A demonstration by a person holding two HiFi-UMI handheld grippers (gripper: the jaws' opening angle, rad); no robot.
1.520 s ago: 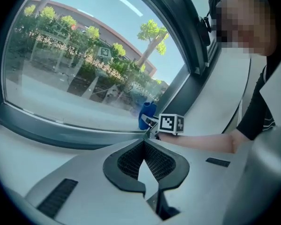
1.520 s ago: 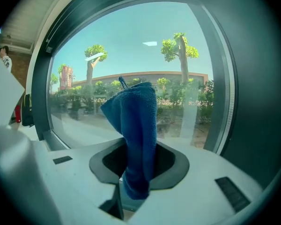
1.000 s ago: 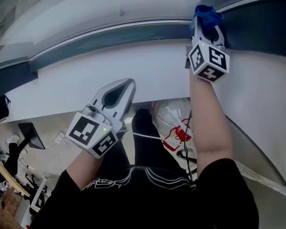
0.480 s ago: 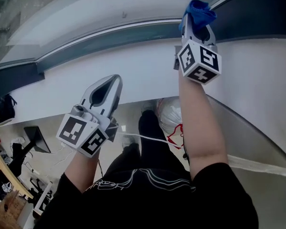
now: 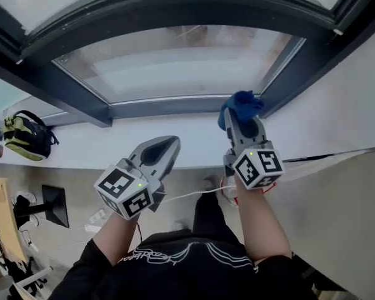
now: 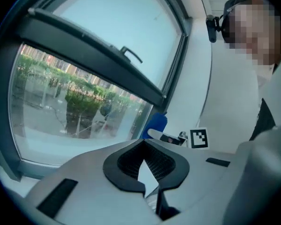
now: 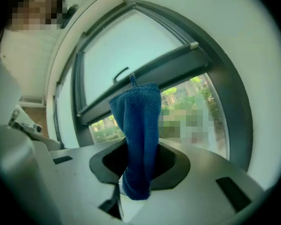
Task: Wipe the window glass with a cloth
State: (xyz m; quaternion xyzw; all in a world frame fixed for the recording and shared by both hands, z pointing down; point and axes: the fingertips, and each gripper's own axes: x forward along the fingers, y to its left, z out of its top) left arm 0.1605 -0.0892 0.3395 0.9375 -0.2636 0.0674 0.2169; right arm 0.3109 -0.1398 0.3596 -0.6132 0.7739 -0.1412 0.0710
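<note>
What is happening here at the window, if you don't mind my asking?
A person stands at a window with a gripper in each hand. The right gripper is clamped on a blue cloth and holds it up by the lower right corner of the window glass; whether the cloth touches the pane cannot be told. The left gripper is shut, holds nothing, and hovers over the white sill.
</note>
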